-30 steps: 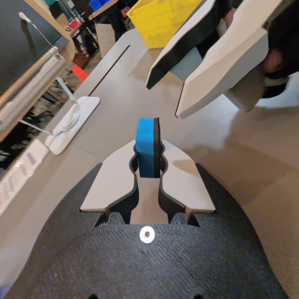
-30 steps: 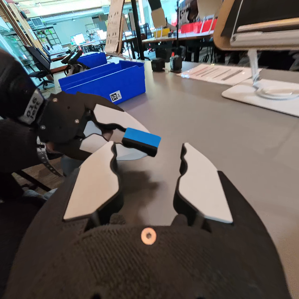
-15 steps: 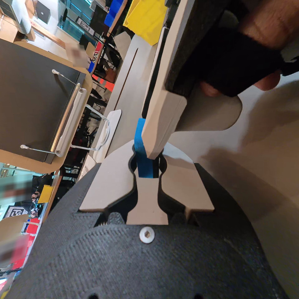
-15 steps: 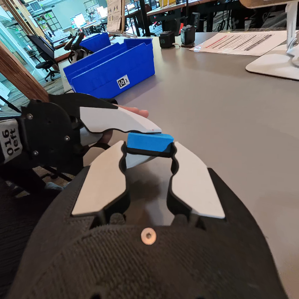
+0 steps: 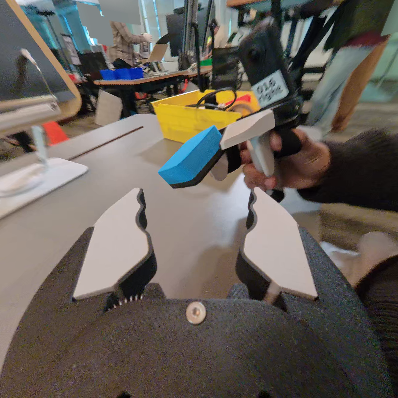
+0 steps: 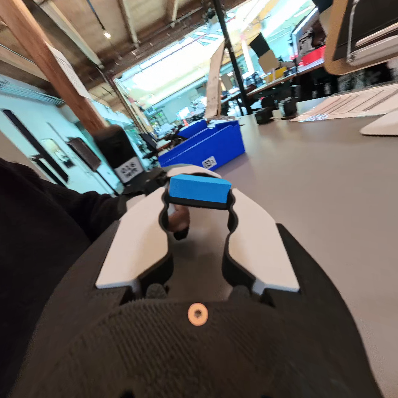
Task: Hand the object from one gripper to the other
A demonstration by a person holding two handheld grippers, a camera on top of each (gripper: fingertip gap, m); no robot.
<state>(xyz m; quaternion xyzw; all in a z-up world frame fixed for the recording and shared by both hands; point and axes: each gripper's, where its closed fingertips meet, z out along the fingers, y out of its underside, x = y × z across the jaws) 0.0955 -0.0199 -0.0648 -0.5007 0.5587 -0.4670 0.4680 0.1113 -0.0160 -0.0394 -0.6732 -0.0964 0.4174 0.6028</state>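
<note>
The left gripper (image 5: 196, 213), which a second earlier had clamped the blue sponge (image 5: 191, 158), stood with its fingers spread and empty; the sponge had passed to the right gripper (image 6: 198, 199), pinched between its fingertips above the grey table (image 5: 64, 215). The handover looked done. A yellow bin (image 5: 193, 120) sat behind, a blue bin (image 6: 206, 148) farther off; nothing blocked the way.

Left tool (image 5: 196, 195) gaped wide, jaws far apart, nothing between them. Right tool (image 6: 198, 197) was clamped at its tips, a hand (image 5: 288, 163) squeezing its trigger.
</note>
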